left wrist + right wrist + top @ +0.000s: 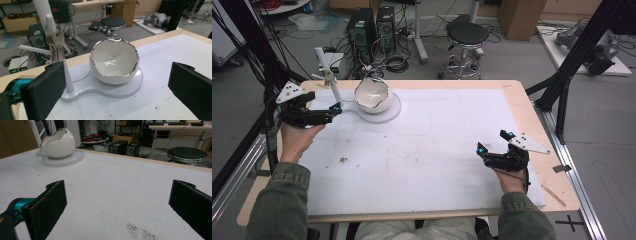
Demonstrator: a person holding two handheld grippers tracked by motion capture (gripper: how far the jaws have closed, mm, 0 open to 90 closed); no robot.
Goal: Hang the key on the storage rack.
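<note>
We start with the glossy white egg-shaped bowl with a jagged silver rim (373,96), sitting at the far left of the worktop (452,145) on a flat white figure-eight base (388,115). In the left gripper view the bowl (114,63) tilts its opening toward us, and we can see nothing in its shiny white inside. Just beside it, on the smaller lobe of the same base (125,88), rises a slim white post with side pegs (57,50), and a bunch of metal keys (56,43) hangs from one of those pegs.

Moving outward, the left claw (338,108) hovers right at the foot of that post, jaws spread wide apart with nothing between them; in its own view the left-hand jaw overlaps the post, and we cannot tell whether it touches it.

Over at the near right, well apart from the bowl, the right claw (494,142) is held low over the bare white sheet, jaws also gaping and empty. From its camera the bowl (58,143) shows far off at the upper left, and a small dark smudge (140,232) marks the sheet near the jaws.

Beyond the worktop stand a round black stool (467,37) and two black computer towers (373,27).
</note>
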